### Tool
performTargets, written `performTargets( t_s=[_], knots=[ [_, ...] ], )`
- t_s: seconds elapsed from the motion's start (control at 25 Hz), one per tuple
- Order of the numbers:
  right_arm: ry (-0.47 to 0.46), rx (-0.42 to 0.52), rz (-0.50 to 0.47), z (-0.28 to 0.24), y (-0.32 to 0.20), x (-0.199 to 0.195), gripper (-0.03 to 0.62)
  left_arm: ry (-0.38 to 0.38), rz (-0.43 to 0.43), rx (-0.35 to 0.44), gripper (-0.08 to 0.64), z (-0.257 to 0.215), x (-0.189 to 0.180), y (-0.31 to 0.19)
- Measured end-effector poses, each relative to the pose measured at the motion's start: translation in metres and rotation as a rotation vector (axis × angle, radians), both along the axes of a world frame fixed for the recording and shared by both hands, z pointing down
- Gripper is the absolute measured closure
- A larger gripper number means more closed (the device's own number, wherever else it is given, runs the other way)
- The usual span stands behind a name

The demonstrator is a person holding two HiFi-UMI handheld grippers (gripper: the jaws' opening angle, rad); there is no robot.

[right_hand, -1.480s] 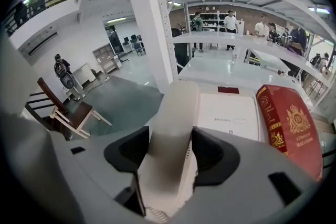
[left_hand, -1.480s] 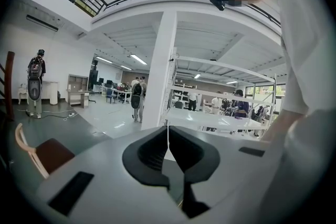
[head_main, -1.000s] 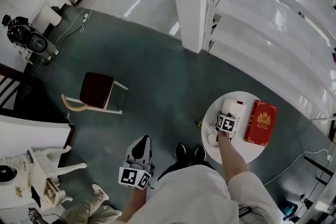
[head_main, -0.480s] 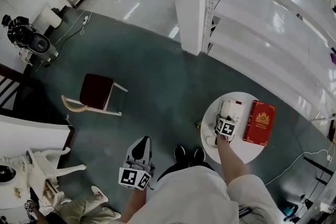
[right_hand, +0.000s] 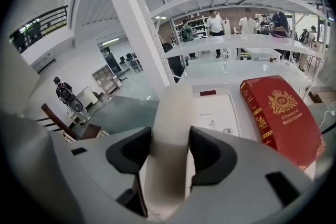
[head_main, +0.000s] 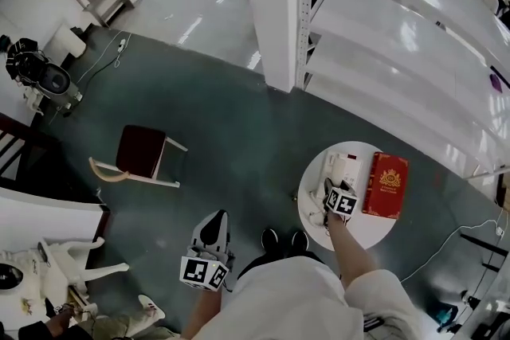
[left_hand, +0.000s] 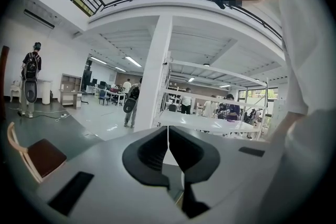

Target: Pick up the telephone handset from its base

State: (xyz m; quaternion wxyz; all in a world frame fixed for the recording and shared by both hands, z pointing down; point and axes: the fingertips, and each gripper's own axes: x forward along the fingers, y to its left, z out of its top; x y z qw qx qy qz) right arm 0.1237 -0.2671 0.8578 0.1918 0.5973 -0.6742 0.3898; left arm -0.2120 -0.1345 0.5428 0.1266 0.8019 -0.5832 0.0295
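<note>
R gripper (right_hand: 170, 153): fingers clamped on white handset (right_hand: 174, 105), by base (right_hand: 216, 113).
L gripper (left_hand: 168, 150): fingers closed together, empty.
Tip: lift straight up, grip firm, clear of red book (right_hand: 281, 113).

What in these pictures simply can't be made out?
- Right gripper view: the handset hides most of the telephone base and its keys, and its lower end vanishes behind the right claw.
- Head view: the claw's marker cube covers the handset; whether it clears the base is too small to tell.
</note>
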Motion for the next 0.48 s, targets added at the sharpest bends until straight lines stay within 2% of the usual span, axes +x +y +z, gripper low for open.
performTargets(
  t_s=[0.28,0.48],
  knots=[
    [-0.034,0.077,-0.009,-0.036,0.010,0.004,0.360,0.001,0.041,0.026,0.537,-0.002,0.011,0.001],
    [-0.105,0.130,0.016,-0.060,0.020,0.006,0.362,0.007,0.051,0.036,0.537,-0.007,0.018,0.002]
  ],
)
